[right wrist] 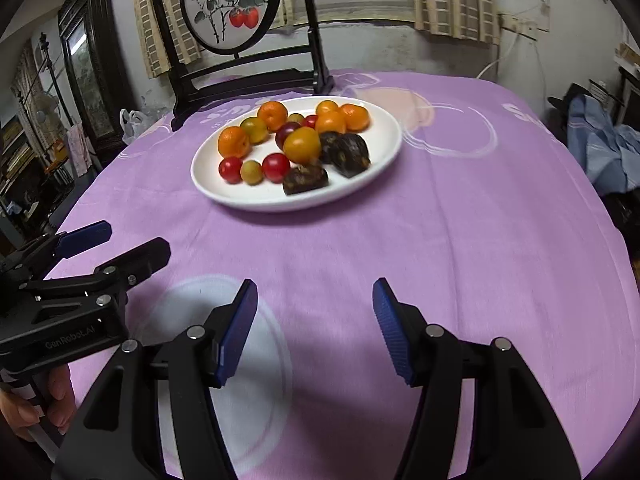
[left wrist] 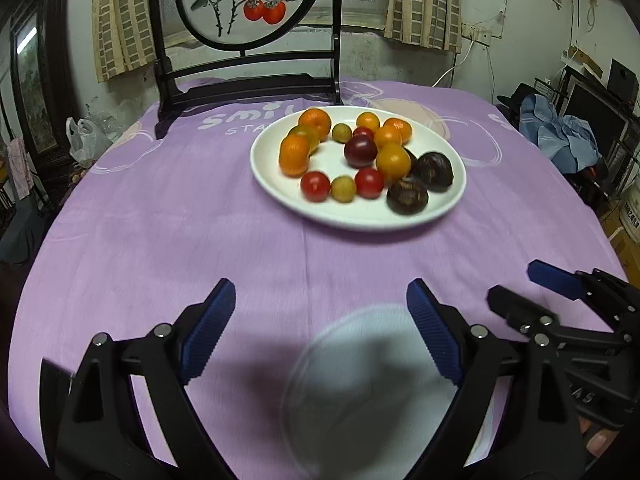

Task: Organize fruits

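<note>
A white plate [left wrist: 352, 216] is seen on the worktop [left wrist: 160, 220], which is covered with a purple cloth; it is taken here as the landmark. The fruits are all gathered on it. Along its far rim, orange tangerines [left wrist: 315, 122] are placed, with one more tangerine [left wrist: 295, 156] at its left side. A dark purple plum [left wrist: 361, 151] is set near its middle, and a large yellow-orange fruit [left wrist: 393, 162] is found just to the right of that plum, touching it. Toward the plate's near edge a row is formed by a red cherry tomato [left wrist: 315, 186], a small greenish-yellow fruit [left wrist: 343, 189] and a second red tomato [left wrist: 369, 183], each just beside the next. Two dark brown, rough-skinned fruits [left wrist: 407, 196] are seated at the plate's near right side (what kind they are cannot be told).

In front of the plate, well apart from it, the left gripper [left wrist: 320, 332] is held low over the cloth, its jaws spread wide and holding nothing. A pale round patch [left wrist: 360, 380] is seen on the cloth between them (blurred in the left wrist view, so whether it is a print or a clear dish cannot be told). To the right of that patch, also on the near side of the plate, the right gripper [right wrist: 315, 328] is held with its jaws likewise wide apart and bare.

Beyond the plate, at the worktop's far edge, a dark wooden stand with a round painted screen [left wrist: 248, 0] is stood upright.
</note>
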Motion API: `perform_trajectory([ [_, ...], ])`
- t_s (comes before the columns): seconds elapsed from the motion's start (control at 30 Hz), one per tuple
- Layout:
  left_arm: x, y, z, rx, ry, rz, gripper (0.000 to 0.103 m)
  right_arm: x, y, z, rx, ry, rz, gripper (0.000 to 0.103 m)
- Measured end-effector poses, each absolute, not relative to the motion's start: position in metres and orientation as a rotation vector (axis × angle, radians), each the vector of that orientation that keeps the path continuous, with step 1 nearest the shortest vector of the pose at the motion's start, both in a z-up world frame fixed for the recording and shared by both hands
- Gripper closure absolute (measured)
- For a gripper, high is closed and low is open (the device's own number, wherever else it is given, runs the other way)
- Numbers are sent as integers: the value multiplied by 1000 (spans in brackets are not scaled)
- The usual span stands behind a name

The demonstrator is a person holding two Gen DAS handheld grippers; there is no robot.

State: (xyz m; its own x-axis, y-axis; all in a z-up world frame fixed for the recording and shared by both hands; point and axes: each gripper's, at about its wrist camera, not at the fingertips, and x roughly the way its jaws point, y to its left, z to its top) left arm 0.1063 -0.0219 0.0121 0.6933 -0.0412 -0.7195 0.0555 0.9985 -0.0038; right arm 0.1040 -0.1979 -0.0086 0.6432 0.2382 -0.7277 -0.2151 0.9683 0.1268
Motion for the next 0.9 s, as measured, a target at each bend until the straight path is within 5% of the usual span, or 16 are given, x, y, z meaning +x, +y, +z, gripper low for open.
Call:
perform_trajectory([
  [0.9, 73, -17, -11, 37, 800, -35, 10, 70, -195, -23, -25, 806, 233, 43],
])
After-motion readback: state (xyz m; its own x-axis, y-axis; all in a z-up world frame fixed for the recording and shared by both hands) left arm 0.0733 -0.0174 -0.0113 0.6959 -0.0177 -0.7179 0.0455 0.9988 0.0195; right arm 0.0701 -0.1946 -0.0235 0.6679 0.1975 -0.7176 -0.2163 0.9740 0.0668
